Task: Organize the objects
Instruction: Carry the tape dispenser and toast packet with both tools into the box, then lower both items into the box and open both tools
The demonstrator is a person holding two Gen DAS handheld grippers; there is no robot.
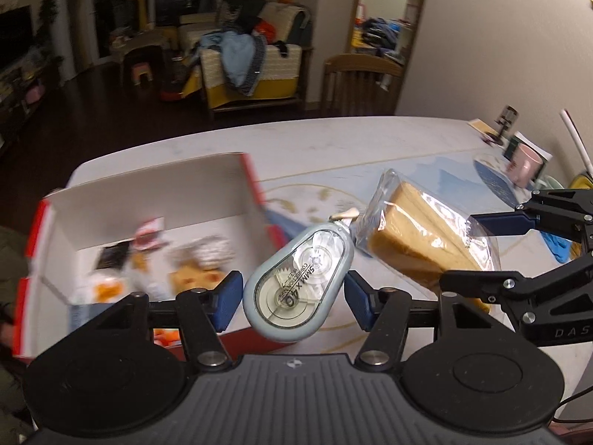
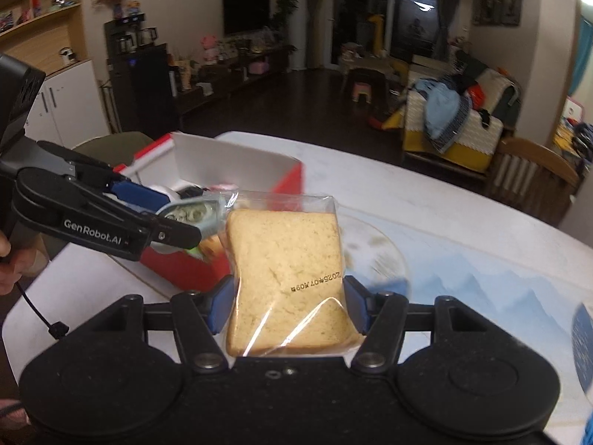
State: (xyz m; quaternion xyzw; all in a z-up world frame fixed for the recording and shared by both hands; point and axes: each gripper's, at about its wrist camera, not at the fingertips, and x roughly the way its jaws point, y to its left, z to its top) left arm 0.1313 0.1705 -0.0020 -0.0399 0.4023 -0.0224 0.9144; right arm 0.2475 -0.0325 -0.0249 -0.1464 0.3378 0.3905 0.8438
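left hand-held gripper [image 1: 292,300]: clamped on a correction tape [image 1: 298,282], carried above the table [image 1: 370,141], box [image 1: 148,200] at 10 o'clock.
right hand-held gripper [image 2: 287,306]: gripping bagged bread [image 2: 285,278], also airborne.
progress: box part filled; both items not yet dropped in.
views: only the left wrist view shows the pink cup [image 1: 526,167]; only the right shows a person's hand [image 2: 5,259].

White table [image 1: 333,141]: box [image 1: 155,193], maybe mug [image 1: 526,165].
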